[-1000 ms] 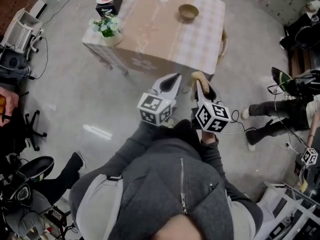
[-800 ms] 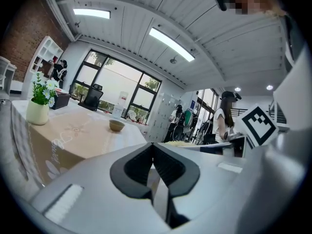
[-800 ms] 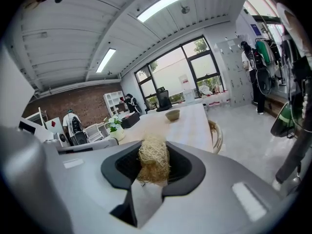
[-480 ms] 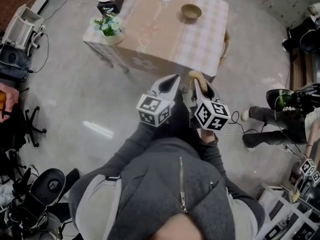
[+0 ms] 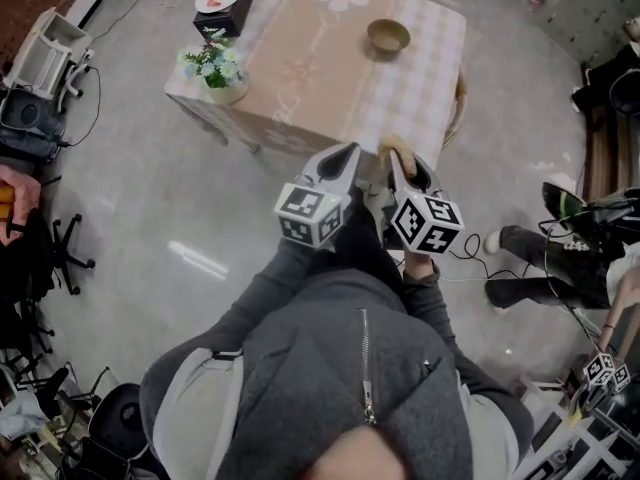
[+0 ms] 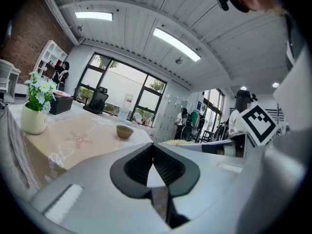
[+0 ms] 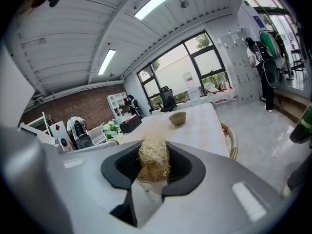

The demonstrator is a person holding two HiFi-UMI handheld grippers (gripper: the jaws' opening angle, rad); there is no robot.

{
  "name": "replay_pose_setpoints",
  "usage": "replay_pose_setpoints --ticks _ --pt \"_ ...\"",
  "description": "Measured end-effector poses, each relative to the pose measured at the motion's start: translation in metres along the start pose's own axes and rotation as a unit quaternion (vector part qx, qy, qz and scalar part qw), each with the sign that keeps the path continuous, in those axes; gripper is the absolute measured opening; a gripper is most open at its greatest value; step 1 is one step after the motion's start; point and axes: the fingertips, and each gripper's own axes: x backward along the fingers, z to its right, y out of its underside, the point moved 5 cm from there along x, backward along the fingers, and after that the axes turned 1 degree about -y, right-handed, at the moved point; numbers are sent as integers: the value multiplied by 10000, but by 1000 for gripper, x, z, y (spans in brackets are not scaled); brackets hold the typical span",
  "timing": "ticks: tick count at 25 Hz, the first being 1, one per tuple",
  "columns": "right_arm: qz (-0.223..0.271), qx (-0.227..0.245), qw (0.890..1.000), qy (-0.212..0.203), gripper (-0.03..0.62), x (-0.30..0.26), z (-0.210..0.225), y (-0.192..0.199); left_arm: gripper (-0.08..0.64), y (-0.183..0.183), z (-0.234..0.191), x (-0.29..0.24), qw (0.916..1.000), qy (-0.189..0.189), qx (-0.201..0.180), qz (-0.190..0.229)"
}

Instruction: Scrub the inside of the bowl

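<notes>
Nearest the camera, the person's grey zipped jacket [image 5: 350, 368] fills the lower head view, with both arms held forward. The left gripper [image 6: 152, 147] is held out ahead of the chest, its jaws pressed together with nothing between them. The right gripper [image 7: 153, 152] is just beside it, and its jaws pinch a straw-coloured fibrous scrubber [image 7: 153, 164] that stands slightly proud of the pads. Both grippers hang over bare grey floor [image 5: 150, 218], short of the near edge of the table [image 5: 320, 78], and neither touches it. The table carries a beige and pink checked cloth with flower prints. At its near left corner stands a pale flower pot [image 5: 213, 68] holding white blooms and green leaves. The bowl [image 5: 388, 36] sits upright on the cloth toward the far right side of the table, well apart from both grippers and from the flower pot; it is tan and nothing can be seen inside it. A black box [image 5: 222, 6] with a round white and red item on top stands at the far left corner. A wicker chair [image 5: 458, 93] is partly visible against the table's right side. A seated person's legs [image 5: 530, 268] show at the right of the room.
</notes>
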Motion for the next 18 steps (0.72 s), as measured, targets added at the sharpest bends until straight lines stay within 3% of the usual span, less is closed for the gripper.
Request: replay_pose_setpoints --ticks 18 --pt "151 -134 9997 148 110 -94 68 -80 1 -49 -48 -121 9997 55 -205 -116"
